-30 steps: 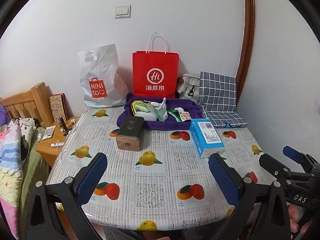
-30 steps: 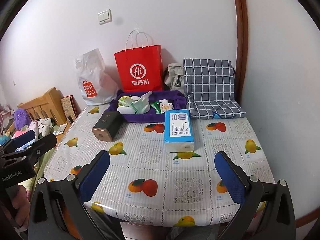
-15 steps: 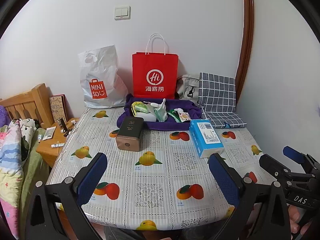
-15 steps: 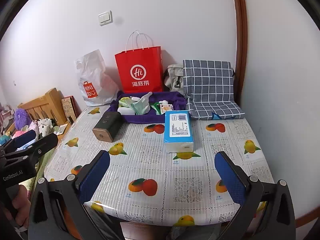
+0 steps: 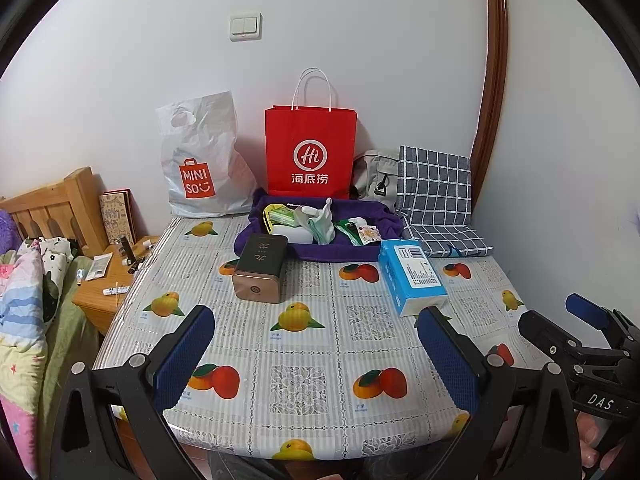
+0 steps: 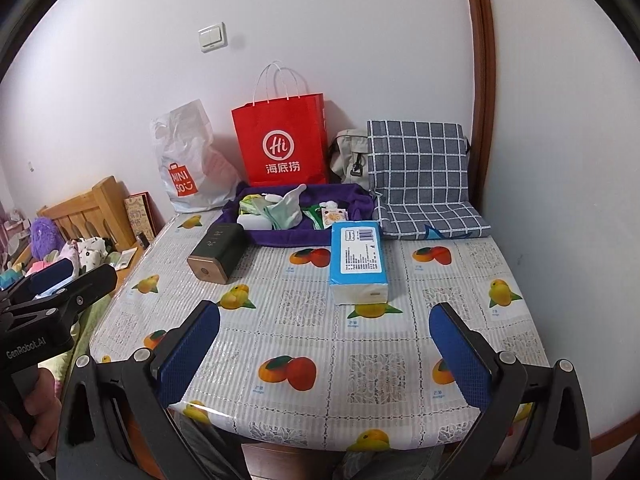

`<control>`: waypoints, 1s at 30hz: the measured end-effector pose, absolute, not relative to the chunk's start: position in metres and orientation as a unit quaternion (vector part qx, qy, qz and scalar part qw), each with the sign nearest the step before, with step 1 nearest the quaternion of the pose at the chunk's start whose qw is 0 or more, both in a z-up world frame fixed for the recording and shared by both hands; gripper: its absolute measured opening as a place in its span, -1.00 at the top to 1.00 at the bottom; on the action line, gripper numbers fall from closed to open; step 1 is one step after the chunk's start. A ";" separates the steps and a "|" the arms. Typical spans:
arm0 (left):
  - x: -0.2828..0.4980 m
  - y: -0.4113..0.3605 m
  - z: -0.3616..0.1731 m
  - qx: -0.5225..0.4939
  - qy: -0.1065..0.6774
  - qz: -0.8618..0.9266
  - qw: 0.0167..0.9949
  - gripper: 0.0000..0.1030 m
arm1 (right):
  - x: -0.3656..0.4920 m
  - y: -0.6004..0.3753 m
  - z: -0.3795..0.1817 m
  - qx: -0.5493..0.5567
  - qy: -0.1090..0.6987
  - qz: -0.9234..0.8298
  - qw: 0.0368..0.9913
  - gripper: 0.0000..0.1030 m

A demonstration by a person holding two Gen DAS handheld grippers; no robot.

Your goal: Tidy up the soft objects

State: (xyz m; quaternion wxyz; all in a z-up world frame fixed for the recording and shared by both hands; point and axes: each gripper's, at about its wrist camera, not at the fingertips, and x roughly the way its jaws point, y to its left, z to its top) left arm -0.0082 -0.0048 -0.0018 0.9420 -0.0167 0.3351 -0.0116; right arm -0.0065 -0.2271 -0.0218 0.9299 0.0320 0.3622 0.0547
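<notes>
Above table edge, left gripper [image 5: 316, 340] and right gripper [image 6: 326, 338] still open, empty, barely shifted.

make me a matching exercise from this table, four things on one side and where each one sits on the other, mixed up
Things:
1. tissue pack
2. dark tin
3. red paper bag
4. checked cushion

Places:
A. upright at the wall, behind the purple tray
B. far right corner, leaning on the wall
C. lying left of the tray's front edge
D. lying at the tray's front right corner

Pairs: 1-D, 2-C, 3-A, 4-B
</notes>
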 end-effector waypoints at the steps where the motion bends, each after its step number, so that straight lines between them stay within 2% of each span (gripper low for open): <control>1: -0.008 -0.005 -0.002 -0.017 0.335 -0.012 0.942 -0.99 | -0.007 -0.227 -0.022 0.033 0.362 0.055 0.930 -1.00; 30: -0.009 -0.005 0.000 -0.019 0.334 -0.008 0.942 -0.99 | -0.006 -0.227 -0.020 0.034 0.363 0.054 0.930 -1.00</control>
